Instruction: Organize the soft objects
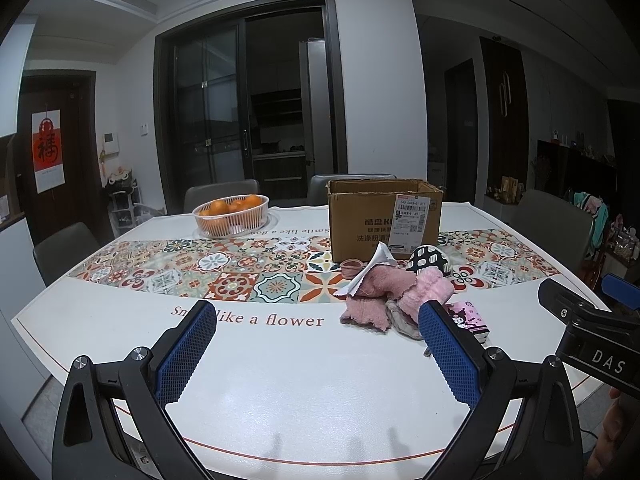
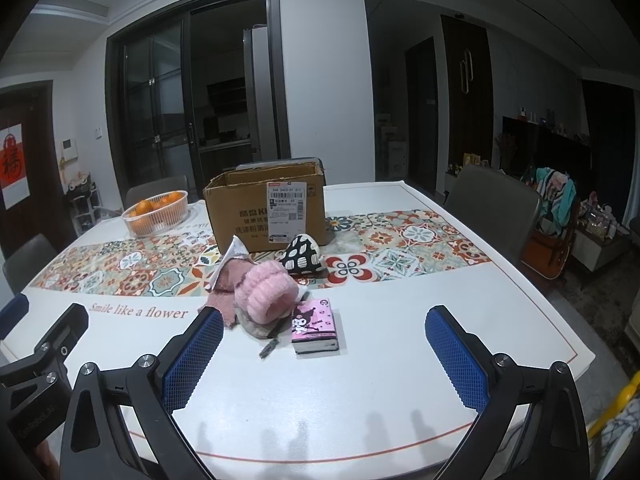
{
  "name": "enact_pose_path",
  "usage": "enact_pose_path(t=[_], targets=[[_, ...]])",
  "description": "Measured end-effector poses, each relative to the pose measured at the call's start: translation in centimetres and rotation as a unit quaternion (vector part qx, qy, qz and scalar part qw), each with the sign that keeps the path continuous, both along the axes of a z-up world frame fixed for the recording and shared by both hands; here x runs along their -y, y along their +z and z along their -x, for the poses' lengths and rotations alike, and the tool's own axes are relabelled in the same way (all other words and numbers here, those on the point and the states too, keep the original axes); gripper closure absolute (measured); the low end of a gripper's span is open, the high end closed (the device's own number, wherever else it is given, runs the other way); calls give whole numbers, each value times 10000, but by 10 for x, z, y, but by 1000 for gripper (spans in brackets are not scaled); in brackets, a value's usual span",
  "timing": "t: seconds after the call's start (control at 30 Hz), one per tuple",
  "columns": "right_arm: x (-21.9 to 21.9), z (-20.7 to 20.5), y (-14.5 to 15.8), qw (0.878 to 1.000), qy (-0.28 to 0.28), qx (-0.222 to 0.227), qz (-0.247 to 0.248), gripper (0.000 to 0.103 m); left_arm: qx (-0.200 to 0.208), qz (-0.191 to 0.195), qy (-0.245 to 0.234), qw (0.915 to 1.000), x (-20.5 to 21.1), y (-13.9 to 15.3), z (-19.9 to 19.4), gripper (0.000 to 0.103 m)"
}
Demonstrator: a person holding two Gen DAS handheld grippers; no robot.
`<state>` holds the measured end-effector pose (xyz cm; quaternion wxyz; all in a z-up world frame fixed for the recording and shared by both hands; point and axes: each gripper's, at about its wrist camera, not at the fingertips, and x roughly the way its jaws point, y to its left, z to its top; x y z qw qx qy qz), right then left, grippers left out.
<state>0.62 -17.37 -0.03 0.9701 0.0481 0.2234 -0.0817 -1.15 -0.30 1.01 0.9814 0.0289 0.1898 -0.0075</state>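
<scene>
A pile of soft things lies mid-table: a fluffy pink item [image 2: 266, 294] [image 1: 430, 286], a dusty pink cloth [image 1: 378, 294] [image 2: 228, 284], a grey cloth under them [image 2: 260, 330], a white pinked-edge cloth [image 1: 370, 270], and a black-and-white patterned pouch [image 2: 302, 254] [image 1: 430, 258]. A pink tissue pack [image 2: 314, 322] [image 1: 466, 316] lies beside the pile. An open cardboard box [image 2: 266, 208] [image 1: 384, 216] stands behind. My left gripper [image 1: 316, 350] is open and empty, left of the pile. My right gripper [image 2: 324, 358] is open and empty, in front of the tissue pack.
A white basket of oranges [image 1: 231, 215] [image 2: 155, 212] stands at the back left. A pink hair tie [image 1: 352, 267] lies by the box. The table [image 1: 280, 380] has a patterned runner. Grey chairs [image 2: 492, 204] surround it.
</scene>
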Motion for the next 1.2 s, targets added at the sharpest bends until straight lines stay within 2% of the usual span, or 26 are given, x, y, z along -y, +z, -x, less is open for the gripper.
enact_pose_path(t=[0.7,1.1,1.2], targets=[[-2,-2,-4,10000,21,-49,-12,0,-74,-8,-44,10000,-1,-5,-3,0],[0,-28,-22,9996,-15,-275,73,0,-319,13,-232,9992,1,-23,-39,0],[0,-39,-28,9993,-2,-367,58,0,-390,32,-275,9989,1,-28,-53,4]])
